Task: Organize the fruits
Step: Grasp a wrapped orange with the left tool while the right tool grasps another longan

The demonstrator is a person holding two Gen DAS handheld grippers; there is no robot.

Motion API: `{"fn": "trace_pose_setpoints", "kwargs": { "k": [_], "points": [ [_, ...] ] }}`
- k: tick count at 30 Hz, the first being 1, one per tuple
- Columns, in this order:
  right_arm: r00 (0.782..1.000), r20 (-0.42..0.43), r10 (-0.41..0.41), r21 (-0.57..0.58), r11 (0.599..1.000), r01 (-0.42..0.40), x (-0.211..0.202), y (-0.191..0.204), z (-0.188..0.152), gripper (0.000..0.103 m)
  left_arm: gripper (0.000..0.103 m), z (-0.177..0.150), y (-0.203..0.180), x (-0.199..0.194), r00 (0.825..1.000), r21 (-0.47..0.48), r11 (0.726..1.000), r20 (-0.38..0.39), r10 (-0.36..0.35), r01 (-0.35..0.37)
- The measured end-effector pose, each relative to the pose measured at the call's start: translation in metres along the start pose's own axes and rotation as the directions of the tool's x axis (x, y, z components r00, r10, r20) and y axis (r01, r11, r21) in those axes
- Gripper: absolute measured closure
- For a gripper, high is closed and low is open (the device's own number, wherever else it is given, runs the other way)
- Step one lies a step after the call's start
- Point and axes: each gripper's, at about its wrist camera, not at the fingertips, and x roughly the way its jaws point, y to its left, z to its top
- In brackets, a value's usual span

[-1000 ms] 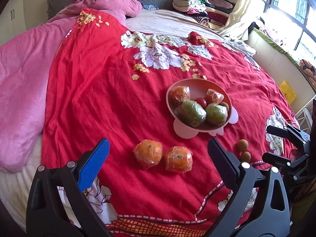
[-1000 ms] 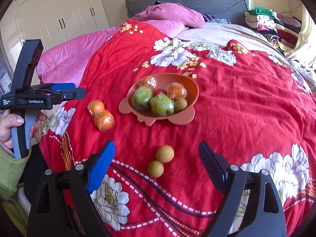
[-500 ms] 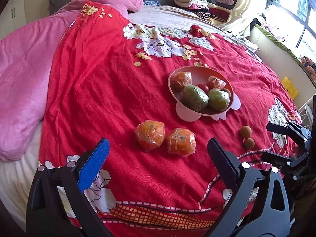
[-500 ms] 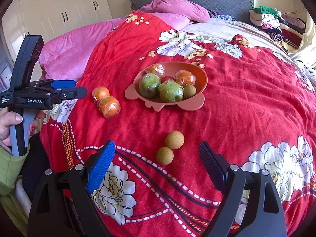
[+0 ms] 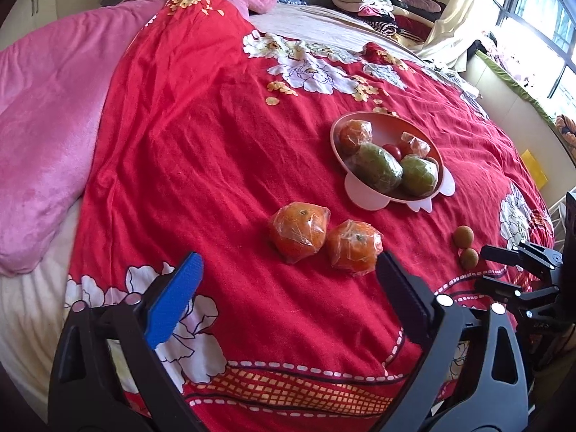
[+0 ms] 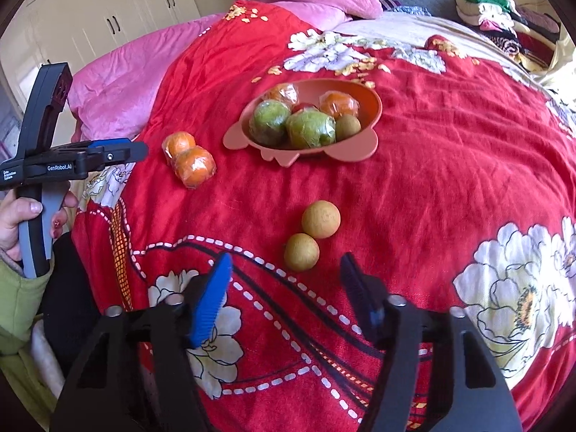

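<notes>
A pink bowl on the red bedspread holds two wrapped green fruits, two wrapped oranges, a small red fruit and a small brown one. Two wrapped oranges lie loose just ahead of my open, empty left gripper. Two small tan round fruits lie just ahead of my right gripper, which is open and empty, its jaws narrower than before. The right gripper also shows at the right edge of the left wrist view.
A pink blanket covers the bed's left side. Folded clothes are piled at the far right corner. The bed's front edge is right below both grippers. White wardrobes stand at the back left.
Both grippers have moved forward and down toward the loose fruits. The right gripper's jaws have narrowed somewhat. No fruit has moved.
</notes>
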Motion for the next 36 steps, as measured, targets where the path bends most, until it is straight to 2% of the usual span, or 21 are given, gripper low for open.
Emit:
{"fn": "trace_pose_setpoints", "kwargs": {
  "k": [2,4,7,21,24,25,28,36],
  "points": [
    [1.000,-0.007,0.004,-0.004,1.000,-0.004,0.004,0.000,0.001,0.061,0.023,0.001,0.002,0.002,1.000,0.000,1.000,-0.006,-0.008,0.008],
    [1.000,-0.018,0.010,-0.015,1.000,-0.010,0.009,0.001,0.002,0.067,0.032,0.002,0.004,0.006,1.000,-0.001,1.000,-0.014,-0.016,0.016],
    [0.999,-0.031,-0.005,-0.044,0.999,0.004,0.019,0.006,0.004,0.074,0.038,0.004,0.006,0.012,0.999,-0.005,0.999,-0.027,-0.045,0.045],
    [1.000,-0.027,0.005,-0.091,0.996,-0.008,0.039,0.020,0.026,0.076,0.054,0.015,0.012,0.042,0.986,-0.032,0.989,-0.074,-0.148,0.146],
    [1.000,-0.027,0.010,-0.100,0.995,-0.013,0.044,0.024,0.029,0.076,0.059,0.019,0.018,0.049,0.977,-0.068,0.979,-0.082,-0.197,0.192],
    [1.000,-0.027,0.013,-0.102,0.995,-0.016,0.045,0.025,0.030,0.076,0.063,0.020,0.020,0.051,0.973,-0.077,0.975,-0.084,-0.215,0.209],
    [1.000,-0.024,0.018,-0.105,0.994,-0.021,0.048,0.026,0.034,0.076,0.064,0.022,0.025,0.057,0.958,-0.111,0.959,-0.094,-0.270,0.259],
    [0.999,-0.026,0.026,-0.112,0.993,-0.029,0.058,0.029,0.040,0.081,0.068,0.019,0.036,0.059,0.943,-0.146,0.941,-0.093,-0.319,0.304]
  ]
}}
